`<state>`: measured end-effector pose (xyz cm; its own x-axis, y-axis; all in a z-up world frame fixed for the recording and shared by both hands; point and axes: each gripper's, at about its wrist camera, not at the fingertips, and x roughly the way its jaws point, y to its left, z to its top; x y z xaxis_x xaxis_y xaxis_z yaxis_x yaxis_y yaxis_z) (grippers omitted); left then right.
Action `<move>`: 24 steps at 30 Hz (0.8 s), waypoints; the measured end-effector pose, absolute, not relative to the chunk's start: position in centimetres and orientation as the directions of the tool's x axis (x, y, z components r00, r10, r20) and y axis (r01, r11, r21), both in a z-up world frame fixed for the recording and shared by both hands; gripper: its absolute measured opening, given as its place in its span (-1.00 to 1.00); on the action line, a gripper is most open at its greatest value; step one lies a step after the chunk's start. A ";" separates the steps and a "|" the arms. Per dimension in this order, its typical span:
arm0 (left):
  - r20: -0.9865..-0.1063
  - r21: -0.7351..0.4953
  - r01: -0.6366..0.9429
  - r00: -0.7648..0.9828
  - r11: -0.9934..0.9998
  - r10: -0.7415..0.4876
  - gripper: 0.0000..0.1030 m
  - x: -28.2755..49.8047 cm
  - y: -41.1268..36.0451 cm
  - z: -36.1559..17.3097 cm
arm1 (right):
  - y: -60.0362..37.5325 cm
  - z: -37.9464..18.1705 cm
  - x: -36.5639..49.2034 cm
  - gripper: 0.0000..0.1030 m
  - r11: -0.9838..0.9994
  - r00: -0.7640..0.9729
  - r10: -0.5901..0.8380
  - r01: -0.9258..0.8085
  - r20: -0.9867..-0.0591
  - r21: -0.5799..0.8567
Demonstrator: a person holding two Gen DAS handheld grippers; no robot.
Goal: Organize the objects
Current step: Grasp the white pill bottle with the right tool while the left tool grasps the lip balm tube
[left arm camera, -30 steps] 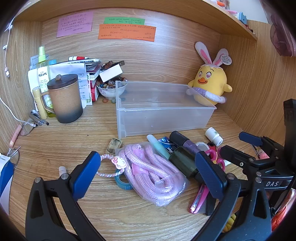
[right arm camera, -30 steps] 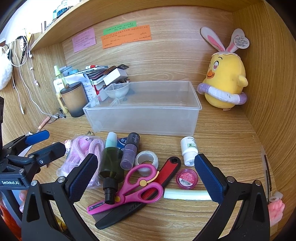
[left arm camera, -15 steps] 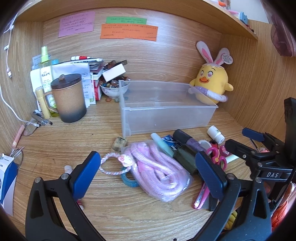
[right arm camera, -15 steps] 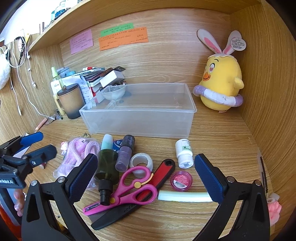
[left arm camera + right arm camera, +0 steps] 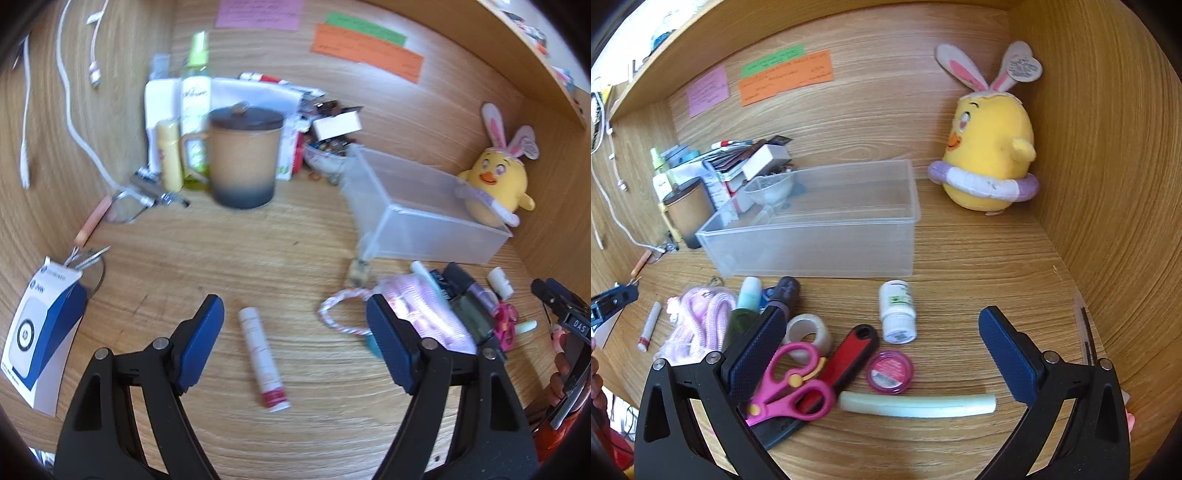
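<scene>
A clear plastic bin (image 5: pixel 827 221) stands empty on the wooden desk; it also shows in the left wrist view (image 5: pixel 424 214). My left gripper (image 5: pixel 295 332) is open and empty, its jaws on either side of a white tube with a red end (image 5: pixel 263 362) lying on the desk. My right gripper (image 5: pixel 882 339) is open and empty above a small white bottle (image 5: pixel 897 314), a pink round tin (image 5: pixel 890 371), a pale green stick (image 5: pixel 916 404) and pink scissors (image 5: pixel 790 384). A bagged pink rope (image 5: pixel 424 314) lies right of the left gripper.
A brown lidded mug (image 5: pixel 243 158), bottles and stacked papers stand at the back left. A yellow bunny-eared plush (image 5: pixel 990 155) sits at the back right. A blue and white box (image 5: pixel 40 332) lies far left. A tape roll (image 5: pixel 809 332), dark bottles and a red-black tool lie near the scissors.
My left gripper has swung left, off the pink rope and over the white tube. My right gripper has moved closer to the small items on the desk.
</scene>
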<state>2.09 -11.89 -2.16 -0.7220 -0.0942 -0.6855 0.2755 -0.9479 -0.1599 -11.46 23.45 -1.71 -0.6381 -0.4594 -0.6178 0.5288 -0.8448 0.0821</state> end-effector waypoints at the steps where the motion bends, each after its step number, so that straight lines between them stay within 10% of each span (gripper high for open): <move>1: -0.696 -0.157 0.286 -0.711 -0.945 -0.099 0.43 2.2 -12.2 -2.5 | 23.6 -1.8 -11.8 0.99 -0.850 -0.642 -0.450 0.521 -0.621 0.078; 15: -0.766 -0.097 0.309 -0.630 -0.946 -0.127 -0.12 2.4 -12.5 -6.1 | 22.0 -4.2 -16.4 0.45 -0.835 -0.544 -0.424 0.545 -0.724 0.078; 24: -0.742 -0.011 0.306 -0.641 -0.952 -0.198 -0.72 2.1 -11.7 -6.9 | 20.7 -6.3 -17.9 -0.47 -0.819 -0.458 -0.400 0.567 -0.794 0.086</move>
<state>2.11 -11.72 -6.89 -0.6408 -0.1979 -0.7417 0.3063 -0.9519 -0.0106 -17.90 20.67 -6.27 -0.4582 -0.4002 -0.7937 0.5670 -0.8192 0.0857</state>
